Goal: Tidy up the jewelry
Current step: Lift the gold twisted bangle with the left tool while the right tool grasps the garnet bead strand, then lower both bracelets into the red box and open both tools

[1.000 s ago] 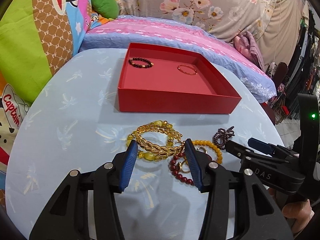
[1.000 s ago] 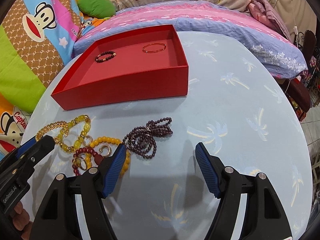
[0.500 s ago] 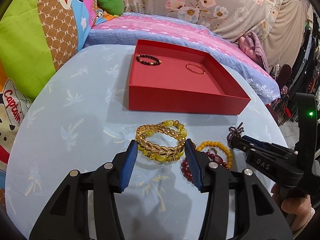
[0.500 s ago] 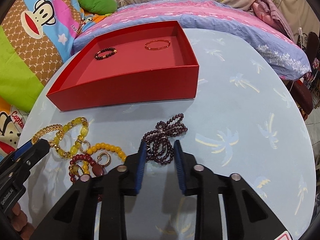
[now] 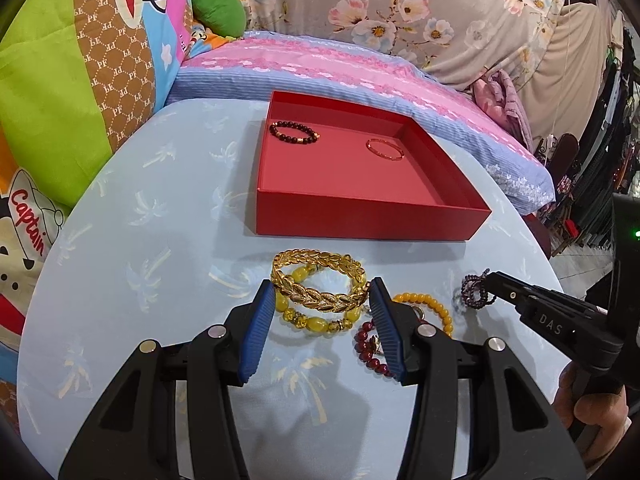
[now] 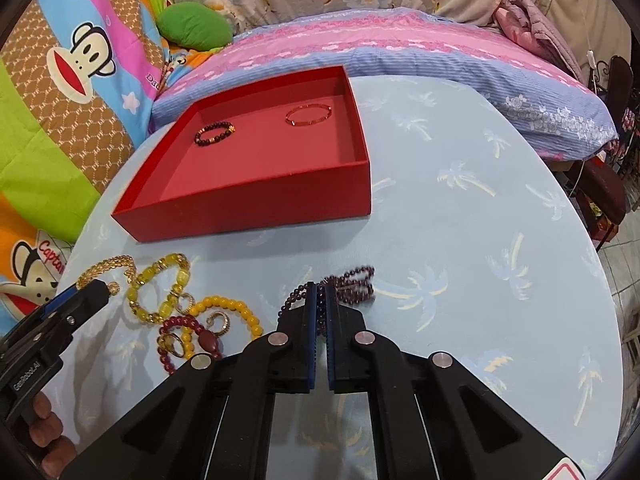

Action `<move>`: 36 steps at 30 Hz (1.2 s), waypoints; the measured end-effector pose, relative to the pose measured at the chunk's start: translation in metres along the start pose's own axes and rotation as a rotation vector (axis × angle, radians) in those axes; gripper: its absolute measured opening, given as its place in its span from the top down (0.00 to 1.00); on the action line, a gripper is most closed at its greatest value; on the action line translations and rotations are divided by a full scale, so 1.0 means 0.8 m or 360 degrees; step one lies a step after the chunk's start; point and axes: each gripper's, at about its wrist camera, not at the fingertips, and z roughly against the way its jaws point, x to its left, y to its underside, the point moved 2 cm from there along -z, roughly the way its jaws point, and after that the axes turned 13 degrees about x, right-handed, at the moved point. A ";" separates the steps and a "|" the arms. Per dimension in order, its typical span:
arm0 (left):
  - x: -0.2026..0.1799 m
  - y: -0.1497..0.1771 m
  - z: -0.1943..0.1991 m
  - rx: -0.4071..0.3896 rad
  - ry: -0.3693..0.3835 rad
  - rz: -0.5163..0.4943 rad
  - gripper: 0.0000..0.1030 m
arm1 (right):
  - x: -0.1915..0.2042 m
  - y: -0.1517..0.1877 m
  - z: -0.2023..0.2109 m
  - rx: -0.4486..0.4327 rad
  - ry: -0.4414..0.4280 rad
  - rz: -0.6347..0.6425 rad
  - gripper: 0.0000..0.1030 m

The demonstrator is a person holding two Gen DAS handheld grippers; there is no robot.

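Observation:
A red tray (image 5: 372, 224) (image 6: 256, 216) sits at the back of the round table and holds a dark bead bracelet (image 5: 294, 133) (image 6: 214, 133) and a thin gold bangle (image 5: 385, 149) (image 6: 308, 115). My right gripper (image 6: 321, 294) is shut on a purple bead strand (image 6: 352, 283), which also shows in the left wrist view (image 5: 474, 292). My left gripper (image 5: 321, 300) is open, its fingers on either side of a gold leaf bracelet (image 5: 316, 286) that lies on a yellow stone bracelet (image 5: 320, 318).
An orange bead bracelet (image 5: 430, 306) (image 6: 236, 314), a dark red bead bracelet (image 5: 366, 346) (image 6: 176, 340) and small gold rings (image 6: 218, 320) lie in a heap on the pale blue cloth (image 6: 460, 280). Cushions and bedding surround the table's far side.
My right gripper has closed on the purple bead strand. My left gripper has moved forward so that its open fingers flank the gold leaf bracelet.

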 end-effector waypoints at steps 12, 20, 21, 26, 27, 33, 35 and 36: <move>-0.019 -0.059 0.027 -0.0089 0.0021 -0.0124 0.55 | 0.000 -0.070 0.060 -0.0162 -0.0160 0.0032 0.96; -0.022 -0.137 -0.001 -0.0142 0.0024 -0.0169 0.55 | 0.019 -0.158 0.046 -0.0185 -0.0220 0.0107 0.96; -0.020 -0.144 -0.008 -0.0129 0.0021 -0.0168 0.55 | 0.021 -0.167 0.039 -0.0179 -0.0216 0.0115 0.96; -0.011 -0.173 -0.054 -0.0054 0.0012 -0.0150 0.55 | 0.025 -0.203 -0.001 -0.0109 -0.0246 0.0108 0.96; -0.009 -0.179 -0.065 -0.0036 0.0002 -0.0148 0.55 | 0.026 -0.210 -0.012 -0.0086 -0.0241 0.0108 0.96; 0.000 -0.197 -0.110 0.0046 -0.0045 -0.0141 0.55 | 0.025 -0.226 -0.067 0.0017 -0.0187 0.0102 0.96; 0.003 -0.200 -0.118 0.0056 -0.0058 -0.0138 0.55 | 0.023 -0.228 -0.080 0.0042 -0.0170 0.0101 0.96; 0.004 -0.202 -0.123 0.0062 -0.0062 -0.0137 0.55 | 0.022 -0.229 -0.085 0.0053 -0.0162 0.0100 0.96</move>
